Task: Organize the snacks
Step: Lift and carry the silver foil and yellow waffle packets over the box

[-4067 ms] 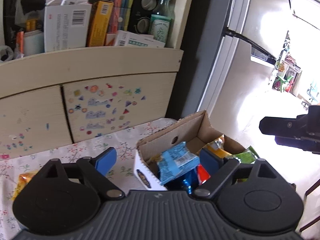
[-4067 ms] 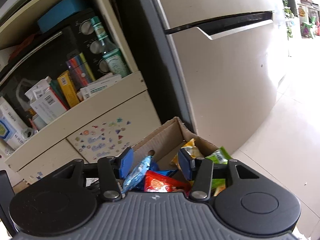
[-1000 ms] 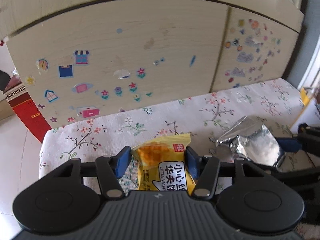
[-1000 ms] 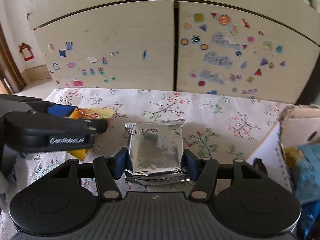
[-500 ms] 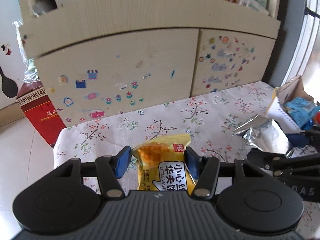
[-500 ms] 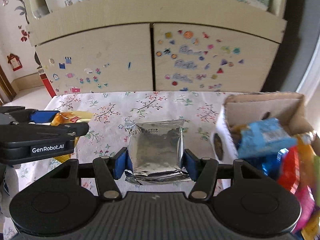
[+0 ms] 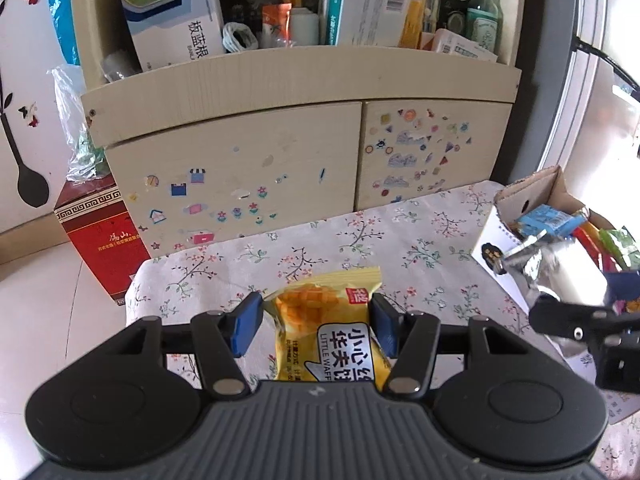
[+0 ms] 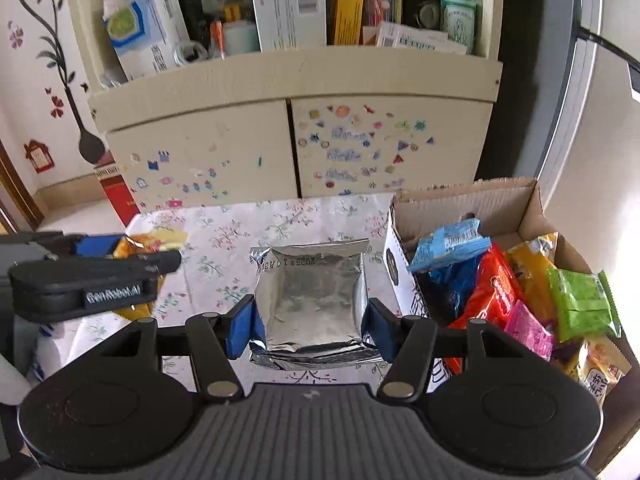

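My left gripper [image 7: 315,322] is shut on a yellow Little Waffle packet [image 7: 332,336] and holds it above the floral tablecloth [image 7: 360,240]. My right gripper [image 8: 308,330] is shut on a silver foil packet [image 8: 312,300], lifted beside the open cardboard box [image 8: 460,200] that holds several colourful snack packs [image 8: 496,292]. In the left wrist view the right gripper [image 7: 576,320] shows at the right with the foil packet [image 7: 560,268] in front of the box [image 7: 532,196]. In the right wrist view the left gripper [image 8: 120,256] shows at the left with the yellow packet [image 8: 160,240].
A pale wooden cabinet [image 7: 304,152] with stickers stands behind the table; its open shelf holds boxes and a green bottle [image 7: 484,20]. A red carton [image 7: 104,240] sits on the floor at left. A refrigerator [image 8: 592,120] stands to the right of the box.
Both grippers have risen and pulled back with their packets, so the shelf shows now. The right gripper with the foil packet has come closer to the box.
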